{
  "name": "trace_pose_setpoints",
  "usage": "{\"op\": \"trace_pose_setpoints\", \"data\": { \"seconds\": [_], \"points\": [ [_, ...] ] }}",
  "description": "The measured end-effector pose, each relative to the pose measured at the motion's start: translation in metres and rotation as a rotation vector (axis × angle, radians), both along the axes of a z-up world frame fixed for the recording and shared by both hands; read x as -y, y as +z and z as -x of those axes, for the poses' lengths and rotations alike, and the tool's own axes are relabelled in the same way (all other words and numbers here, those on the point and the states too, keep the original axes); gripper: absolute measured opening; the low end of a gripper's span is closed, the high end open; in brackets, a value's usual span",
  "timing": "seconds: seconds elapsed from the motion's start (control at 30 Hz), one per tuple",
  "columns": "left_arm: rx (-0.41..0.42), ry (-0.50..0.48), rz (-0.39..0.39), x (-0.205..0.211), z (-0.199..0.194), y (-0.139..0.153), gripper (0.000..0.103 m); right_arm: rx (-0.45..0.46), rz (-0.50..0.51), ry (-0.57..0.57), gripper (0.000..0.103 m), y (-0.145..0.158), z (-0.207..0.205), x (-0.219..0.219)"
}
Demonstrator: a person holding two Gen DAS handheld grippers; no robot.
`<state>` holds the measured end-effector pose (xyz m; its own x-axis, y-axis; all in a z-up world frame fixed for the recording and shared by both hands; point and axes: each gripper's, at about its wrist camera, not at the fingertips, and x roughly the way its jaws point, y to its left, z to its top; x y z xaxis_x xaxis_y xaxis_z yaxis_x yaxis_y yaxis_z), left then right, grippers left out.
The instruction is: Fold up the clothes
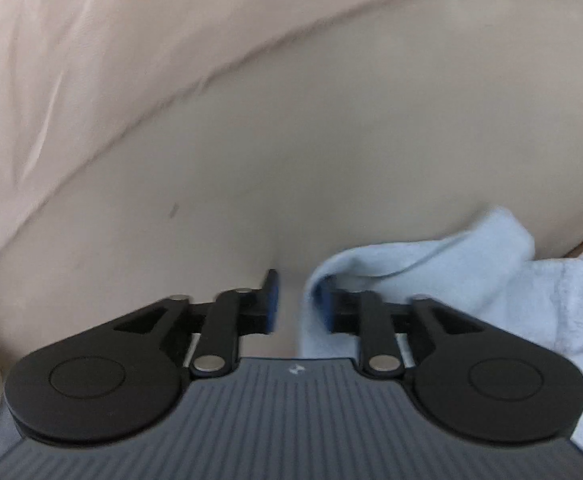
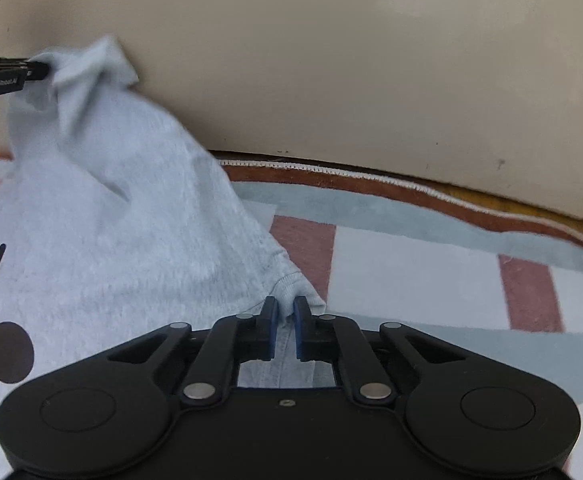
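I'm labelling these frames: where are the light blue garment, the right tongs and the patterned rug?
light blue garment (image 2: 111, 220): right wrist view, middle of its fabric.
right tongs (image 2: 285, 322): right wrist view, between the tips, pinching the ribbed hem.
patterned rug (image 2: 411, 280): right wrist view, a pale panel.

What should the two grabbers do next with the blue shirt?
Probably close the left gripper before lifting. Its jaws stand apart with the shirt draped over one finger only, while the right gripper already pinches the ribbed hem above the rug.
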<state>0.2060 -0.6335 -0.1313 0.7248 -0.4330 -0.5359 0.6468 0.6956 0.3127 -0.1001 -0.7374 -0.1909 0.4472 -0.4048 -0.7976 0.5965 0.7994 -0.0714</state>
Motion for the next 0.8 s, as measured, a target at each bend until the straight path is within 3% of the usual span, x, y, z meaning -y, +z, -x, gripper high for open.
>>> {"op": "trace_pose_setpoints", "data": {
  "seconds": [0.07,0.13,0.17,0.27,0.37,0.4,0.43,0.47,0.63,0.8],
  "points": [
    [-0.165,-0.02,0.098,-0.023,-0.005,0.006,0.027,-0.052,0.062,-0.035,0.008,0.002,-0.001,-0.004],
    [-0.277,-0.025,0.136,-0.044,0.0,0.013,0.028,-0.123,0.139,-0.127,0.013,0.002,0.002,-0.003],
    [-0.302,-0.031,0.127,-0.052,0.007,0.016,0.029,-0.084,0.098,-0.18,0.021,0.004,0.012,-0.001],
    [-0.359,-0.078,0.079,-0.078,0.041,0.019,0.038,0.082,-0.09,-0.323,0.025,0.011,0.046,0.006],
    [-0.437,-0.173,0.049,-0.115,0.077,0.016,0.042,0.23,-0.313,-0.36,0.028,0.015,0.083,-0.004],
    [-0.465,-0.197,0.035,-0.126,0.089,0.014,0.042,0.261,-0.357,-0.36,0.032,0.018,0.094,-0.011],
    [-0.49,-0.202,0.013,-0.137,0.099,0.012,0.042,0.266,-0.388,-0.354,0.044,0.023,0.105,-0.023],
    [-0.51,-0.197,-0.009,-0.15,0.108,0.01,0.042,0.266,-0.408,-0.335,0.049,0.028,0.119,-0.037],
    [-0.529,-0.113,-0.128,-0.226,0.135,-0.003,0.044,0.293,-0.508,-0.258,0.049,0.052,0.194,-0.106],
    [-0.597,0.071,-0.146,-0.316,0.149,-0.019,0.047,0.301,-0.662,-0.31,0.049,0.042,0.258,-0.149]
  ]
}}
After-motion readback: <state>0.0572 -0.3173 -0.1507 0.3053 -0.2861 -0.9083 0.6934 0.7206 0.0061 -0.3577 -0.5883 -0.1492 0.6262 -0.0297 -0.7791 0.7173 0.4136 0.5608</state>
